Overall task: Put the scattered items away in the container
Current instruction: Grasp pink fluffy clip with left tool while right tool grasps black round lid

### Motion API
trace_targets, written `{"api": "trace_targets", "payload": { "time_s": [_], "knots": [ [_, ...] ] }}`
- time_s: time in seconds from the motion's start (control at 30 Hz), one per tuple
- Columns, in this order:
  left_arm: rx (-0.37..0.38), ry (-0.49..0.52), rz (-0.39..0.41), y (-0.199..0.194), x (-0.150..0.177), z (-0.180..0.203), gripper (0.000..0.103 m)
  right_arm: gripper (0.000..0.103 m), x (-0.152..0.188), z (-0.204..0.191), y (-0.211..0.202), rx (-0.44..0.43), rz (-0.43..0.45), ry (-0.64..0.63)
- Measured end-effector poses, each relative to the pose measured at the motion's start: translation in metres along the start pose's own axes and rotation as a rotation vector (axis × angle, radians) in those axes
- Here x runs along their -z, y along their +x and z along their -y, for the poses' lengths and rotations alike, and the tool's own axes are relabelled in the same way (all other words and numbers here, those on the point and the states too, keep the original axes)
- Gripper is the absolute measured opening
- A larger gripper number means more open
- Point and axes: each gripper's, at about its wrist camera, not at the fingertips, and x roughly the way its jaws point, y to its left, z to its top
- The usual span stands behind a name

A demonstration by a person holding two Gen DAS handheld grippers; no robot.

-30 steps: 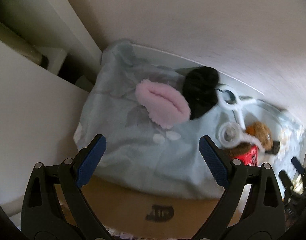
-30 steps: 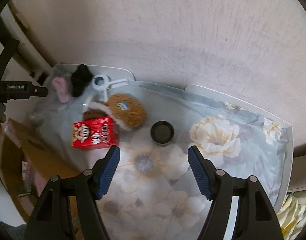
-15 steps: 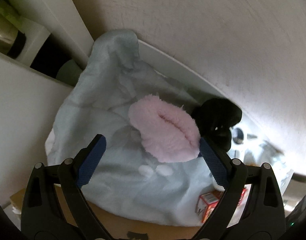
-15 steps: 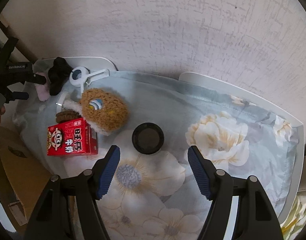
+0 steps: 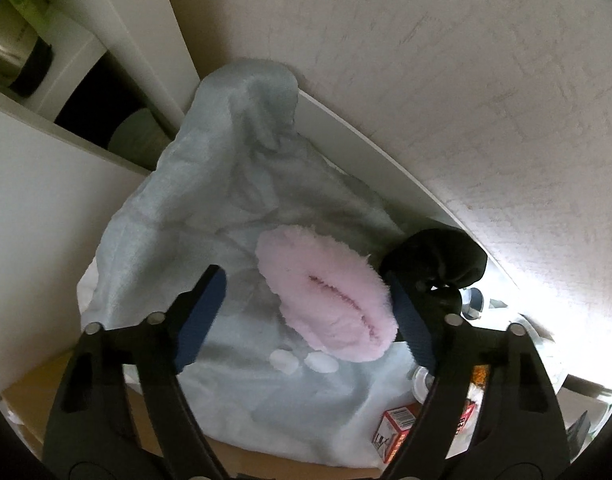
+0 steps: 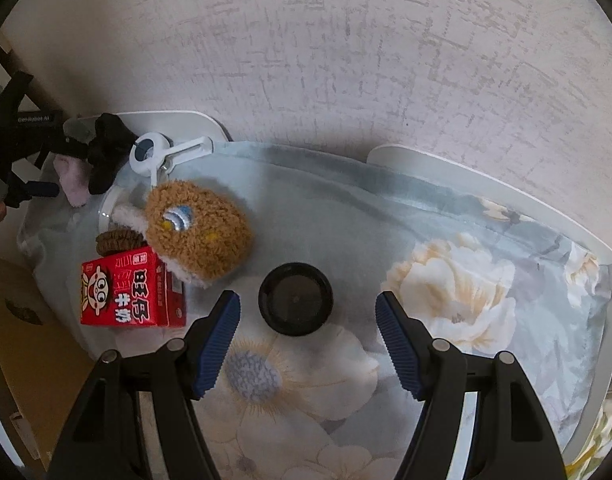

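Left wrist view: the left gripper (image 5: 306,312), released wide, has the pink fuzzy pouch (image 5: 329,300) between its tips toward one o'clock, long axis ten-to-four, black cloth (image 5: 437,260) touching beyond. The right gripper (image 6: 307,320), also released, frames the black lid (image 6: 295,304) at twelve o'clock; no container is identifiable.

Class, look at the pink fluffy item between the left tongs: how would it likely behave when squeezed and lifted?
The pink fluffy item looks plush, so it would probably compress and flop rather than hold shape. It likely weighs little for its bulk. Its fuzzy pile should grip the ribbed pads of the open left tongs, not slip.
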Motion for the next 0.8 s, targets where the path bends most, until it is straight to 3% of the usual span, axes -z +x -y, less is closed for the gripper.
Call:
{"api": "trace_targets", "payload": {
  "time_s": [0.17, 0.27, 0.53, 0.8],
  "knots": [
    [0.006, 0.005, 0.005, -0.004, 0.002, -0.002, 0.059, 0.054, -0.001, -0.001, 0.003, 0.001, -0.009, -0.013],
    [0.022, 0.001, 0.004, -0.007, 0.003, -0.005, 0.047, 0.034, 0.000, 0.000, 0.005, -0.013, -0.022, -0.012],
    [0.021, 0.015, 0.018, -0.012, 0.007, -0.010, 0.029, 0.034, 0.006, 0.000, 0.001, -0.019, -0.011, -0.004],
    [0.023, 0.035, 0.046, -0.030, 0.011, -0.015, 0.027, 0.034, 0.013, 0.001, -0.009, -0.020, 0.000, 0.004]
  ]
}}
